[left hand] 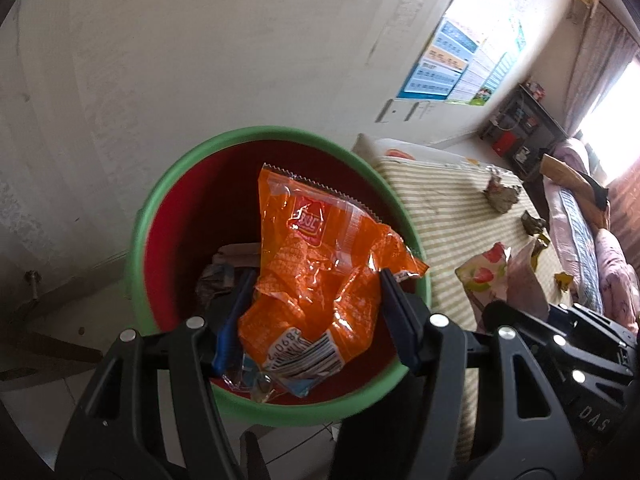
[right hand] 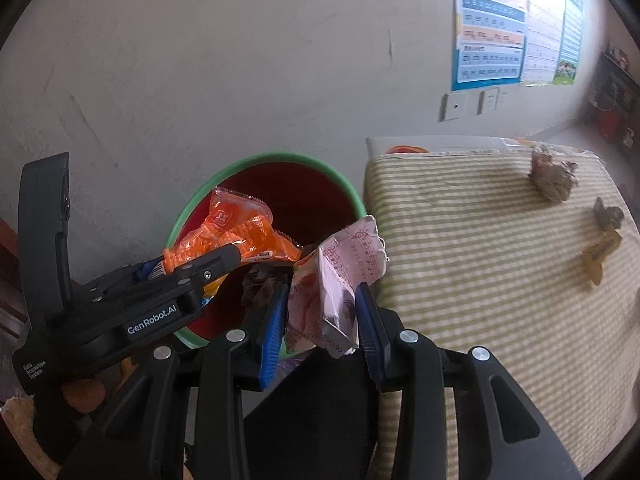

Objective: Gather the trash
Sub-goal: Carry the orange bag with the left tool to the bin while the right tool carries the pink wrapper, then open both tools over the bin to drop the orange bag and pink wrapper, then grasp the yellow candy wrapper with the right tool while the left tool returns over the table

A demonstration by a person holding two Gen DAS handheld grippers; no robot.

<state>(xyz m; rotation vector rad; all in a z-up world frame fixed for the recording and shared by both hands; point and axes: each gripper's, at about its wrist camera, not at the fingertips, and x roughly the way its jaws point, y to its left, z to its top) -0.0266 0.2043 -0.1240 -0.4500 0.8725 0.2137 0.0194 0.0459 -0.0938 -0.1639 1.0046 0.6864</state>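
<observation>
Looking along the left tongs [left hand: 316, 312], an orange wrapper [left hand: 320, 264] hangs between the two blue-padded fingers, which stand wide apart on either side of it; whether the pads actually pinch the wrapper I cannot tell from here. The wrapper sits directly over the mouth of a bin [left hand: 160, 200] with a green rim and red inside, and darker crumpled scraps [left hand: 224, 276] lie at the bin's bottom. To the right, a striped worktop [left hand: 448, 208] carries more scraps, among them a crumpled brown wad [left hand: 502, 194] and a pink strawberry-printed wrapper [left hand: 486, 276]. Posters [left hand: 444, 60] hang on the wall behind.

From the right wrist view, the right tongs [right hand: 322, 312] are clenched on a pink wrapper [right hand: 340, 280] printed with red marks, held just above the near rim of the bin [right hand: 340, 184]. The left tongs [right hand: 228, 254] reach in from the left, one finger lying across the orange wrapper [right hand: 236, 232] over the bin. On the striped worktop [right hand: 480, 260] beside the bin lie a brown wad [right hand: 554, 178], a smaller dark scrap [right hand: 608, 212] and a yellowish scrap [right hand: 600, 252], well apart from both tongs.
</observation>
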